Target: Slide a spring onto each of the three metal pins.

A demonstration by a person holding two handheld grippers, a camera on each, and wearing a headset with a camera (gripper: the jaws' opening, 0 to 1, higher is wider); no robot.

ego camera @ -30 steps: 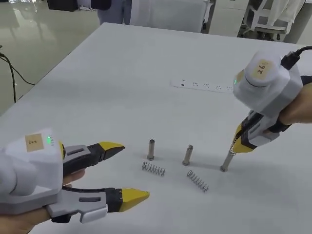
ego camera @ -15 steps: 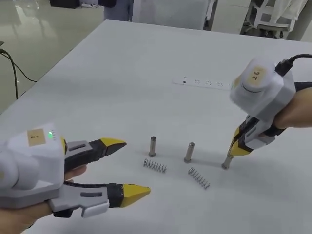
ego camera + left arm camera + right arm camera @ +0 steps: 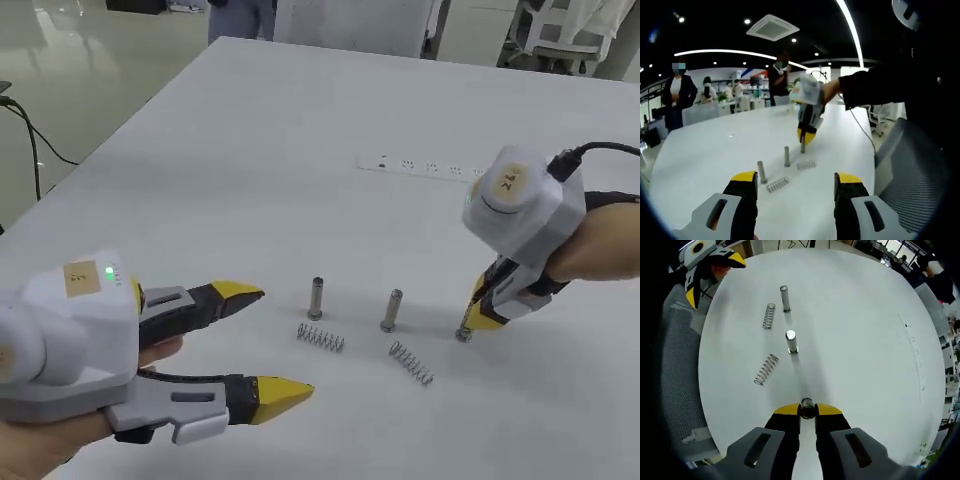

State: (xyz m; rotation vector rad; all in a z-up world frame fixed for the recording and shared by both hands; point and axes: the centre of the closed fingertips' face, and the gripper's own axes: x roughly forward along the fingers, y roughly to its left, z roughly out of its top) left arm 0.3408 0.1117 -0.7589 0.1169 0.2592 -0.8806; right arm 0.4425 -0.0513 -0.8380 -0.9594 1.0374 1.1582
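Observation:
Two bare metal pins stand upright mid-table, the left pin (image 3: 317,298) (image 3: 785,297) and the middle pin (image 3: 391,310) (image 3: 791,341). Beside them lie two loose springs (image 3: 320,338) (image 3: 411,362). My right gripper (image 3: 478,318) (image 3: 807,412) is low over the right pin (image 3: 464,333), its jaws shut on a spring (image 3: 807,408) that sits around that pin; most of the pin is hidden. My left gripper (image 3: 268,342) (image 3: 795,182) hovers open at the front left, nothing between its jaws. In the left gripper view the pins (image 3: 761,171) (image 3: 787,156) and springs (image 3: 778,184) (image 3: 806,164) lie ahead.
A white power strip (image 3: 420,168) lies behind the pins. The white table (image 3: 250,150) runs far back, its left edge dropping to the floor. Chairs (image 3: 560,35) stand beyond the far end, and people (image 3: 677,95) stand in the background.
My right gripper has moved down along the right pin, towards the table. The left gripper has barely moved. The head view has shifted a little.

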